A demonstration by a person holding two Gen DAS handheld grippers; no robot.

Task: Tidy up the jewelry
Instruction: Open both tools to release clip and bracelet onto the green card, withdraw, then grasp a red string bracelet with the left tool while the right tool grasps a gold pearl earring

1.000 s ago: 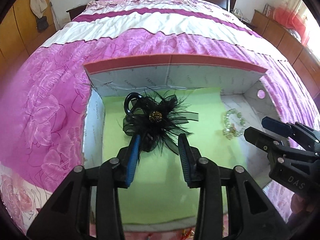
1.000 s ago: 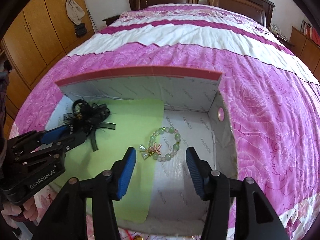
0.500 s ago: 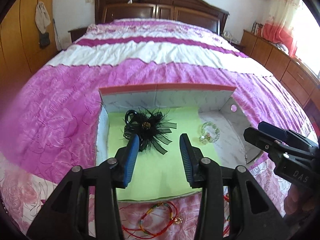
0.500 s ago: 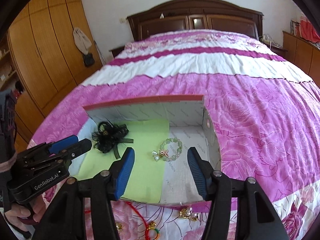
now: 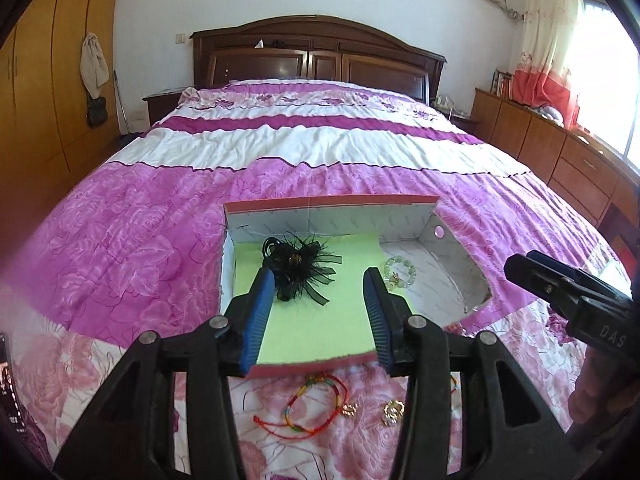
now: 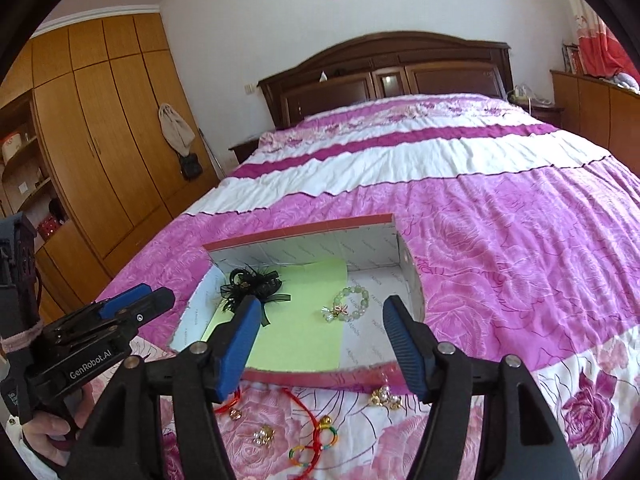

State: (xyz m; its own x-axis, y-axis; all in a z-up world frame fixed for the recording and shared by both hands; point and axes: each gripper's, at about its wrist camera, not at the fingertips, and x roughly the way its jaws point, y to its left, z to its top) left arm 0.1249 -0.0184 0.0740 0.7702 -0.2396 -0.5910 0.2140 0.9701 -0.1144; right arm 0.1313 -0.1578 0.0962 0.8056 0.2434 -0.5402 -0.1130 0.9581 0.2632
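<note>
Two pieces are already laid in the box [image 5: 332, 202]: a black feather clip [image 5: 298, 266] at 10 o'clock, a green bead bracelet [image 5: 400, 272] at 2 o'clock. Red cords [image 5: 316, 404] and gold charms [image 6: 385, 400] are left outside at 6 o'clock. The left gripper [image 5: 318, 312] and right gripper [image 6: 320, 344] are held wide open, empty.

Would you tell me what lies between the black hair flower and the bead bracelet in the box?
Only bare green liner separates the hair flower from the bracelet; the right wrist view shows it best.
</note>
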